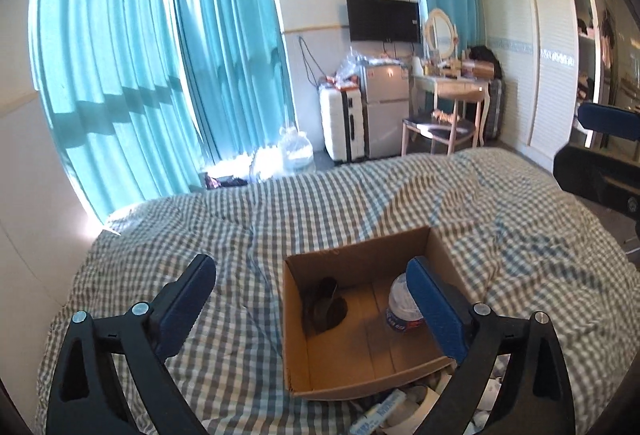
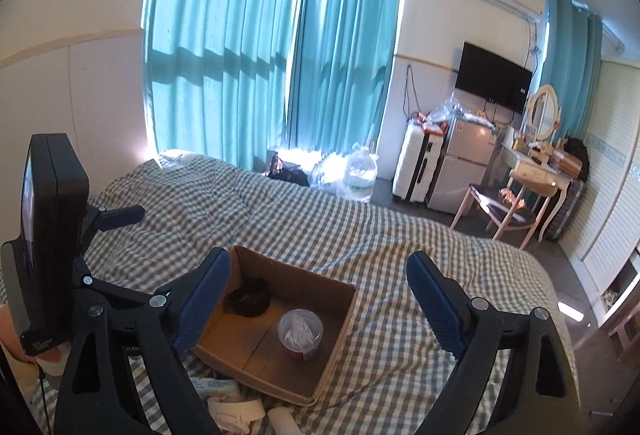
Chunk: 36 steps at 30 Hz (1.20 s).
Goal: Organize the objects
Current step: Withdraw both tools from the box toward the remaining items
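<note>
An open cardboard box (image 1: 296, 315) (image 2: 340, 319) sits on the checked bedspread. Inside it lie a dark bundled item (image 1: 324, 307) (image 2: 246, 301) and a clear plastic cup with a lid (image 1: 400, 307) (image 2: 300, 331). My left gripper (image 1: 312, 271) is open and empty, hovering over the box's near-left side. My right gripper (image 2: 320, 267) is open and empty, above the box. Loose small items, a white and blue packet (image 1: 380, 411) (image 2: 212, 383) and white paper pieces (image 2: 240, 411), lie on the bed in front of the box.
The bed (image 1: 360, 203) fills the foreground. Beyond it are teal curtains (image 1: 140, 75), a white suitcase (image 1: 344, 123), a small fridge (image 1: 384, 111), a dressing table with chair (image 1: 448, 103) and a wardrobe (image 1: 532, 51). The other gripper shows at the right edge of the left wrist view (image 1: 600, 155).
</note>
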### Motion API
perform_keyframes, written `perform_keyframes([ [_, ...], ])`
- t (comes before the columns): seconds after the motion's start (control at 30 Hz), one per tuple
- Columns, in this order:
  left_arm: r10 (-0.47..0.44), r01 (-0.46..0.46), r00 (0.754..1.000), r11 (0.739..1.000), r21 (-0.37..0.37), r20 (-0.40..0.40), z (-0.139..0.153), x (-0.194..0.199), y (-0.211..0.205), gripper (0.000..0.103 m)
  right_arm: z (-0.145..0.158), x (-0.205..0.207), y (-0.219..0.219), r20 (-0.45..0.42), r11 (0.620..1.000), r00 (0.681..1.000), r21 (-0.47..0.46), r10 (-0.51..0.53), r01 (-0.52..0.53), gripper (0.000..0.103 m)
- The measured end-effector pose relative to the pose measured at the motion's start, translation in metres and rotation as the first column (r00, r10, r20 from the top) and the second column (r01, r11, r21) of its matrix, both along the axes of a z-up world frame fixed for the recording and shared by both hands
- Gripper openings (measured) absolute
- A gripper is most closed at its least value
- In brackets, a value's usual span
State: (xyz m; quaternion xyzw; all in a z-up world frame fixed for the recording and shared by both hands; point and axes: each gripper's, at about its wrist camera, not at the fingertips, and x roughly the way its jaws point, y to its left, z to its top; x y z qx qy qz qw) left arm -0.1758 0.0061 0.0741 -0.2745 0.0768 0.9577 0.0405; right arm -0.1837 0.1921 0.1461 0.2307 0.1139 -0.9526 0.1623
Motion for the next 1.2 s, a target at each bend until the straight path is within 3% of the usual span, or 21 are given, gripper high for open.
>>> perform_keyframes([
  [0.3, 0.027, -0.024, 0.996, 0.999, 0.030, -0.088, 0.047, 0.076, -0.018, 0.103, 0.037, 0.096, 0.006, -0.097, 0.999, 0.995, 0.028, 0.030, -0.028, 0.093],
  [0.47, 0.043, -0.039, 0.995, 0.998, 0.045, -0.085, 0.043, 0.105, -0.032, 0.103, 0.033, 0.137, 0.009, -0.105, 0.995, 0.992, 0.075, 0.069, -0.062, 0.093],
  [0.7, 0.028, -0.029, 0.999, 0.998, 0.055, 0.029, -0.014, 0.120, -0.038, 0.103, -0.019, 0.154, 0.017, -0.022, 0.991, 0.995, 0.093, 0.100, -0.097, 0.093],
  [1.0, 0.020, -0.021, 0.979, 1.000, 0.004, 0.203, -0.114, 0.105, -0.022, 0.103, -0.125, 0.115, 0.025, 0.172, 0.987, 0.982, 0.124, 0.076, -0.098, 0.093],
  [1.2, 0.001, 0.002, 0.963, 1.000, -0.013, 0.270, -0.151, 0.089, -0.008, 0.103, -0.160, 0.089, 0.029, 0.255, 0.986, 0.965, 0.130, 0.064, -0.100, 0.093],
])
